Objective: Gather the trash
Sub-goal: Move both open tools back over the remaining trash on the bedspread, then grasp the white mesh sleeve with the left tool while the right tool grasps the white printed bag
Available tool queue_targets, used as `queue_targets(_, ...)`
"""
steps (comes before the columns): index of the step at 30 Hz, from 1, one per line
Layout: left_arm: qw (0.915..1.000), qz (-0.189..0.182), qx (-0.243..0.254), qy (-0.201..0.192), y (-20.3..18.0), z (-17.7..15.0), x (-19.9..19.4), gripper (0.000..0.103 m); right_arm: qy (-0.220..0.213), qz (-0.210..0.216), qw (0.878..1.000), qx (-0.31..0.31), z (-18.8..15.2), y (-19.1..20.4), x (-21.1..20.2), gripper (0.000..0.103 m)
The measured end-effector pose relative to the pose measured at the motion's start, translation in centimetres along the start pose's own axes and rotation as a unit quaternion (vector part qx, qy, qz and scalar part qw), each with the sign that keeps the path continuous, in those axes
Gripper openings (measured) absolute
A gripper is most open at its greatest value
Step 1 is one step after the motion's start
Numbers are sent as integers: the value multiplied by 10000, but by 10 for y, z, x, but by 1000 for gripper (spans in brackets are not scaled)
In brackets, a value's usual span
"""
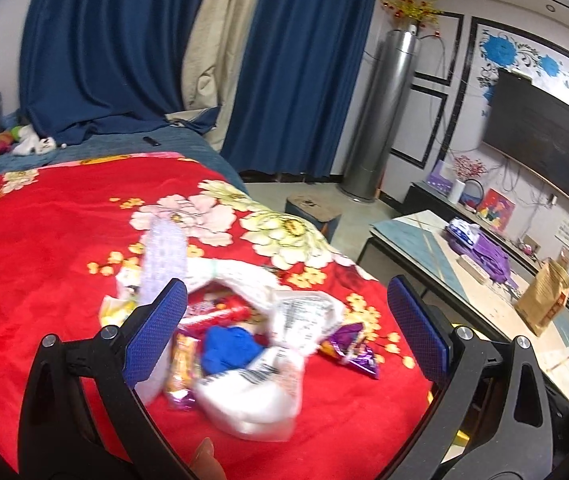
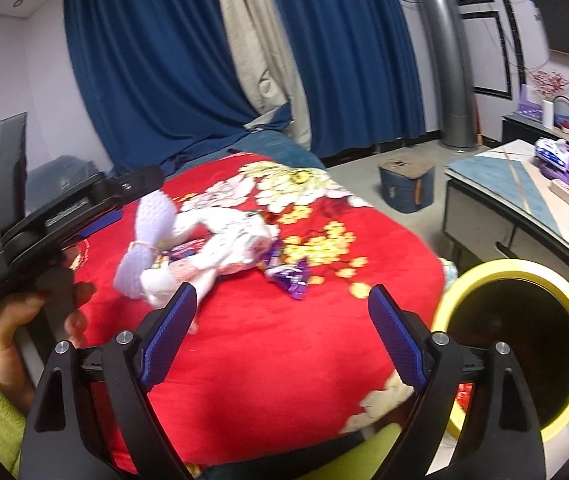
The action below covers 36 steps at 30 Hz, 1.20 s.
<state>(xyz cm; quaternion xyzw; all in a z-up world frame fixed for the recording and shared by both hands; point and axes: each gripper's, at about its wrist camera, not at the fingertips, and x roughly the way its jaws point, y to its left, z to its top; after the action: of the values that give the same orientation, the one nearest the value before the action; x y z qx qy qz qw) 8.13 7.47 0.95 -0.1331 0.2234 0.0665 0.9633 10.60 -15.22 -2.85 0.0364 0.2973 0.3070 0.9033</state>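
Observation:
A heap of trash lies on the red flowered blanket [image 1: 44, 272]: a white plastic bag [image 1: 252, 396], a blue crumpled piece [image 1: 228, 344], an orange wrapper [image 1: 182, 368], a red wrapper [image 1: 220, 312] and a purple wrapper [image 1: 354, 350]. My left gripper [image 1: 288, 336] is open just above the heap, holding nothing. In the right wrist view the heap [image 2: 212, 248] and purple wrapper [image 2: 292, 278] lie ahead of my open, empty right gripper [image 2: 282, 336]. A yellow-rimmed bin [image 2: 524, 344] stands right of the bed. The left gripper's body [image 2: 60, 216] shows at left.
A low table [image 1: 464, 280] with purple items and a brown paper bag [image 1: 544, 300] stands right of the bed. A blue stool [image 2: 406, 188] and a silver tower unit [image 1: 380, 120] are on the floor. Blue curtains hang behind. Soft toys [image 1: 16, 142] lie at the bed's far end.

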Motion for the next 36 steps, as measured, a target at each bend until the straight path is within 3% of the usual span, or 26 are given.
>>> queue_targets(14, 9984, 450, -321, 141, 60, 14, 1, 92, 550, 483, 9970, -252, 1, 54, 55, 87)
queue_targets(22, 9962, 468, -626, 395, 95, 14, 6, 92, 904, 644, 9935, -237, 6, 80, 93, 87)
queue_targets(29, 9949, 158, -753, 646, 106, 8, 20, 73, 1305, 690, 9890, -27, 1, 92, 127, 87)
queue_targets(36, 9945, -74, -688, 782, 101, 3, 32, 53, 1324, 677, 9887, 189, -4, 87, 135, 83)
